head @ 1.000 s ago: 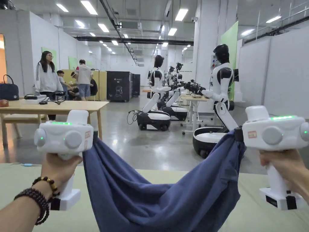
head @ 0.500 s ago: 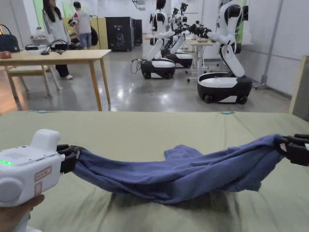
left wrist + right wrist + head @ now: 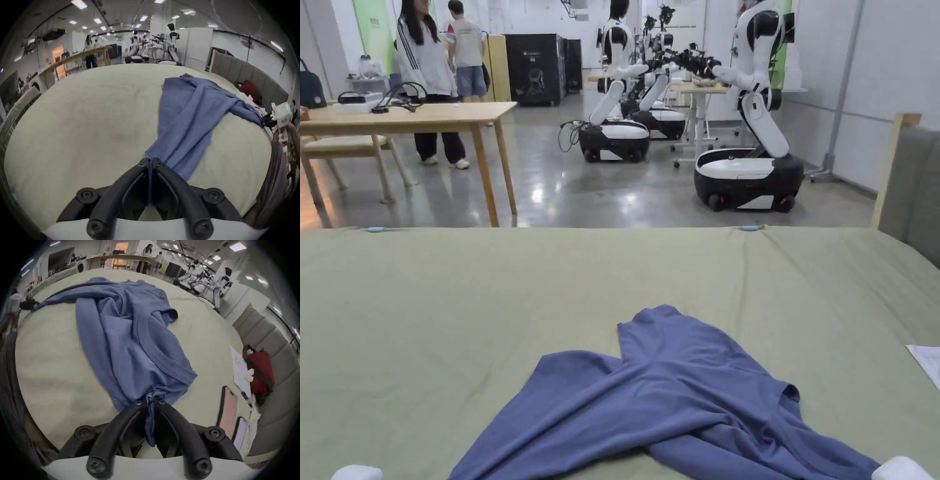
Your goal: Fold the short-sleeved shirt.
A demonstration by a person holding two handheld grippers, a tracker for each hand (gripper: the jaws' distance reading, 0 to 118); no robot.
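Green sheeting covered the bed (image 3: 456, 294) where your blue shirt (image 3: 675, 400) lay crumpled, stretched between both tools. Your left gripper (image 3: 150, 162) had its jaws clamped on a thin edge of cloth running up and right from them. Your right gripper (image 3: 149, 400) had its jaws pressed on a bunched corner, the rest spreading ahead; that camera also caught a red bag (image 3: 259, 369) right of the jaws.

A glossy grey concrete floor (image 3: 594, 194) spreads at twelve o'clock; a light wooden table (image 3: 425, 115) stands at ten o'clock, white walls (image 3: 894, 81) at two.
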